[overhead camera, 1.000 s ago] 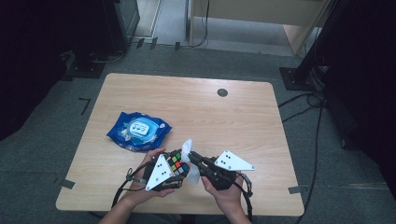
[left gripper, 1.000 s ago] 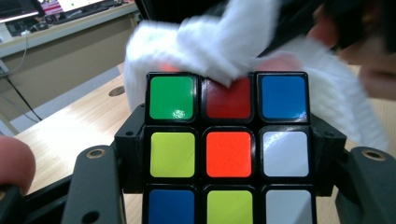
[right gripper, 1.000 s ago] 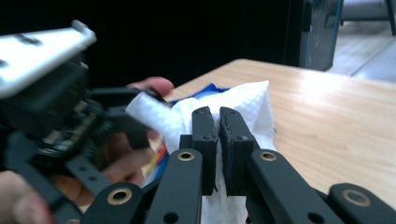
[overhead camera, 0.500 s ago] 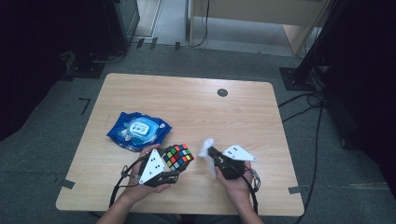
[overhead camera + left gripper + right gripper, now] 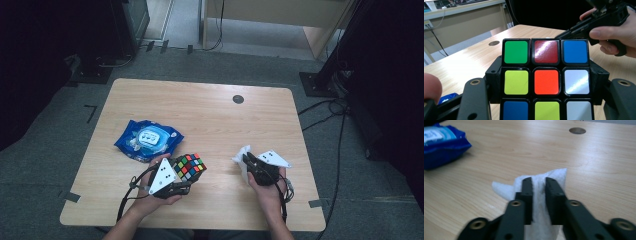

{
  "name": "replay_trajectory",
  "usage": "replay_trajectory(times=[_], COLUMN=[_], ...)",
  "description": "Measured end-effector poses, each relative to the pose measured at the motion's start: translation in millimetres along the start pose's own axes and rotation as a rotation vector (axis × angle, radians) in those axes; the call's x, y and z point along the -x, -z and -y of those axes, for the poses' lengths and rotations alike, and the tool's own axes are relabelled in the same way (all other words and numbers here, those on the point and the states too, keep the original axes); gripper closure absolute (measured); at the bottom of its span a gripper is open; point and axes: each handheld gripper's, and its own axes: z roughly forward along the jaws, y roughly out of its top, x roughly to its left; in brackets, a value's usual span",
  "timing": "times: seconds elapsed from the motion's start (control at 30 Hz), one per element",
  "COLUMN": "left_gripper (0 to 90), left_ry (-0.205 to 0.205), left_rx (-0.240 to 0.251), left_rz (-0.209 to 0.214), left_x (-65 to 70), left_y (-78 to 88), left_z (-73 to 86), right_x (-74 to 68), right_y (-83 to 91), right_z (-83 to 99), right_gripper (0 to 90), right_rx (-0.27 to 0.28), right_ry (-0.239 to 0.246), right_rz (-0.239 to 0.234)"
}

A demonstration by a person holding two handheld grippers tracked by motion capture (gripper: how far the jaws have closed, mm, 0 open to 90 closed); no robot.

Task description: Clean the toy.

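A scrambled puzzle cube (image 5: 189, 166) is clamped between the black jaws of my left gripper (image 5: 186, 174), held just above the table's front left. In the left gripper view the cube (image 5: 546, 81) shows green, red and blue squares along its top row. To its right, my right gripper (image 5: 246, 160) is low over the table with a white wipe (image 5: 241, 155) lying under and between its jaws. In the right gripper view, the jaws of my right gripper (image 5: 539, 181) have just been opening. They stand a little apart, with the wipe (image 5: 556, 173) loose in the gap.
A blue packet of wipes (image 5: 149, 139) lies on the wooden table (image 5: 210, 115) behind the cube, at the far left in the right gripper view (image 5: 441, 142). A round dark grommet (image 5: 238, 99) sits near the far edge. Cables trail off the front.
My right gripper has moved right, away from the cube, and down to the table with the wipe; its jaws have parted. The left gripper still holds the cube in place.
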Motion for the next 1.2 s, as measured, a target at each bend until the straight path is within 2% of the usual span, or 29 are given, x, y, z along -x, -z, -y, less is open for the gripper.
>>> replay_trajectory(times=[0.03,0.17,0.27,0.3,0.43,0.57,0.63,0.77,0.9,0.97,1.2], left_gripper=[34.1,34.1,34.1,34.1,34.0,34.0,34.0,34.0,34.0,34.0,33.6], left_ry=[0.004,0.003,0.005,0.005,-0.002,-0.014,-0.025,-0.047,-0.058,-0.063,-0.05], left_rx=[-0.001,-0.001,0.002,0.003,0.006,0.004,0.002,0.007,0.008,0.003,-0.002], left_rz=[-0.001,-0.008,-0.011,-0.013,-0.018,-0.023,-0.023,-0.028,-0.028,-0.03,-0.014], left_x=[0.0,-0.6,0.2,0.6,4.1,9.5,13.1,18.6,22.7,24.0,24.4], left_y=[-0.4,-0.8,-1.1,-1.3,-2.8,-6.0,-7.4,-8.6,-10.3,-11.5,-12.6], left_z=[0.4,1.0,1.0,1.0,0.9,1.0,0.6,-1.1,-1.5,-0.8,0.5], right_x=[-0.6,-11.9,-26.9,-34.3,-62.3,-84.6,-91.5,-96.3,-98.3,-98.0,-99.5], right_y=[1.3,10.8,17.3,19.4,23.5,22.0,19.1,12.3,10.0,8.8,9.2], right_z=[-1.8,-13.6,-22.3,-25.3,-32.6,-33.3,-32.2,-28.6,-26.3,-25.3,-23.8], right_gripper=[65.8,52.4,45.9,43.6,30.0,22.7,21.4,21.4,27.9,32.2,34.8], right_rx=[0.007,0.046,0.055,0.058,0.044,0.009,-0.005,-0.04,-0.053,-0.059,-0.076], right_ry=[-0.006,-0.065,-0.138,-0.169,-0.226,-0.282,-0.305,-0.33,-0.353,-0.377,-0.377], right_rz=[-0.002,-0.077,-0.199,-0.261,-0.383,-0.471,-0.494,-0.505,-0.506,-0.521,-0.507])
